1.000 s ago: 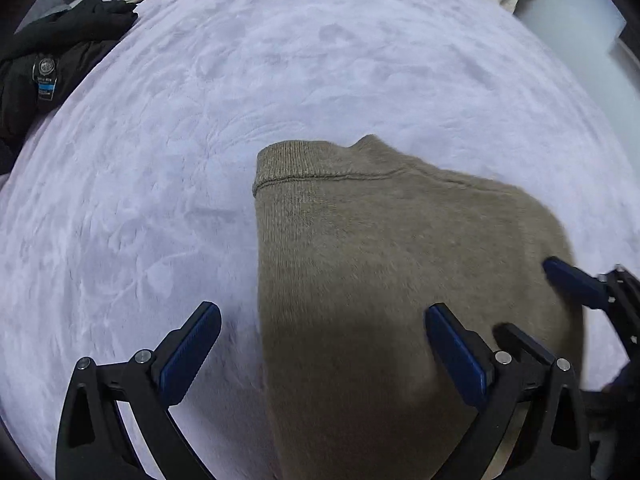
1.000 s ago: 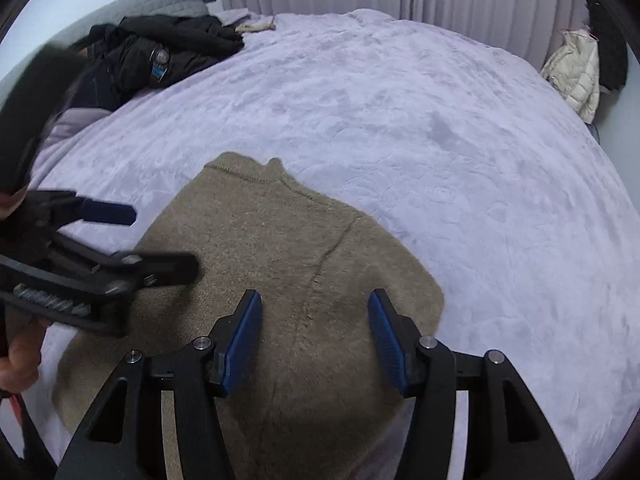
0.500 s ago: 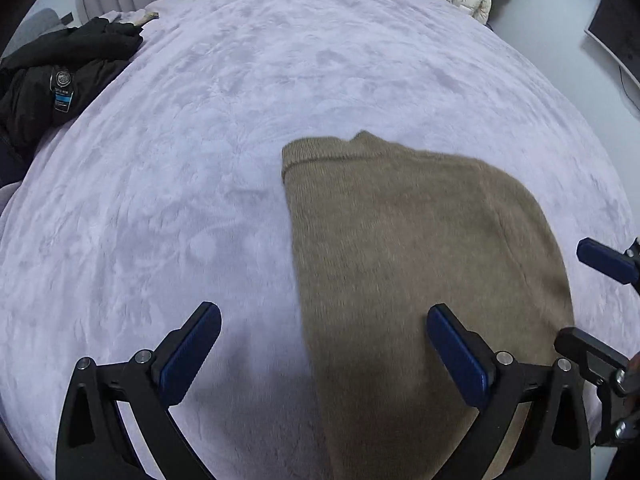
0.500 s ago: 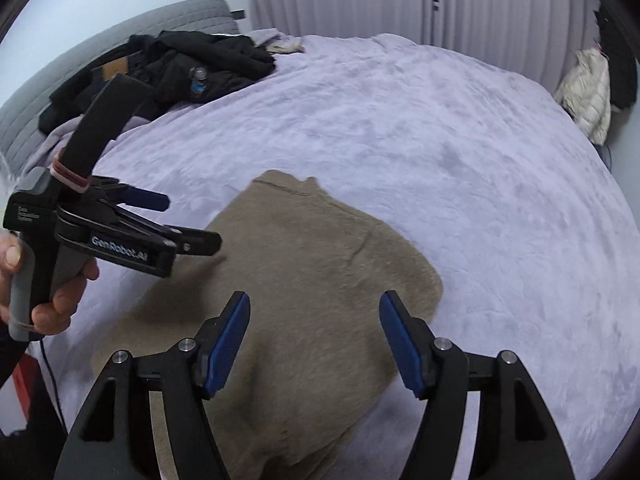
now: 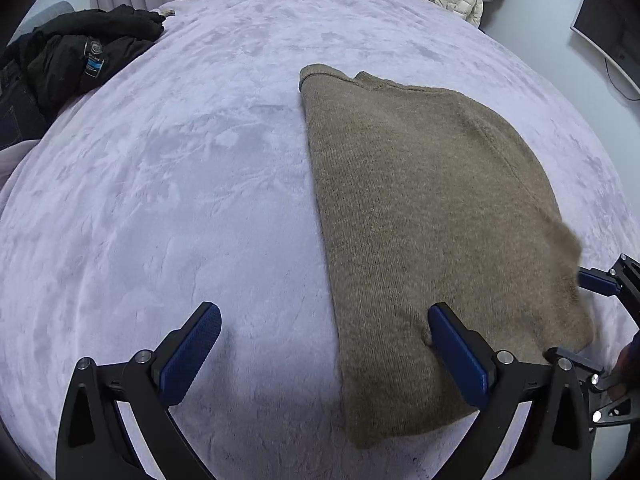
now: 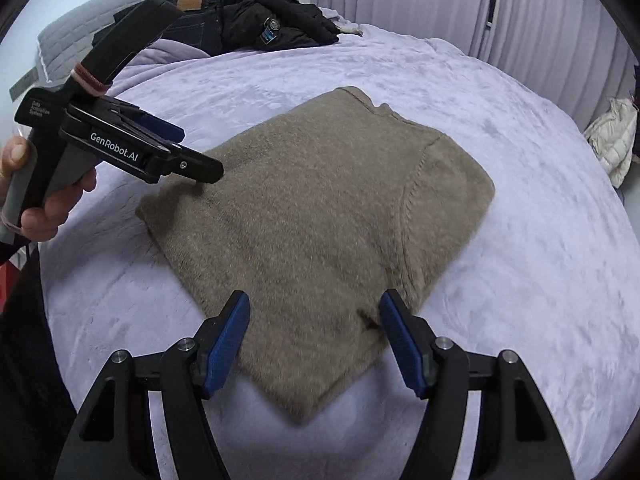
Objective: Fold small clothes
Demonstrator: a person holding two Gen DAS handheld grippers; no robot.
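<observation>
One olive-brown knit sweater (image 5: pixel 432 216), fuzzy, ribbed collar at top, folded to rough rectangle, lies flat right of centre on plush lilac bedspread (image 5: pixel 180 184). Left gripper (image 5: pixel 324 352): blue ridged pads spread wide, holding nothing, right pad over sweater's lower edge. Right gripper (image 6: pixel 314 340): jaws just opening, wide apart, hovering above sweater's near corner, gripping nothing. Crumpled black jacket (image 5: pixel 76 60) upper left.

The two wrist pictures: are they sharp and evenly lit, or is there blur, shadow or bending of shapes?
Left wrist view: strong fisheye bending, so the bed cover bulges like a dome; black vignette at the corners; soft shadow below the left gripper. Right wrist view: same bending; the near corner of the sweater is blurred; soft, even light, no glare.
</observation>
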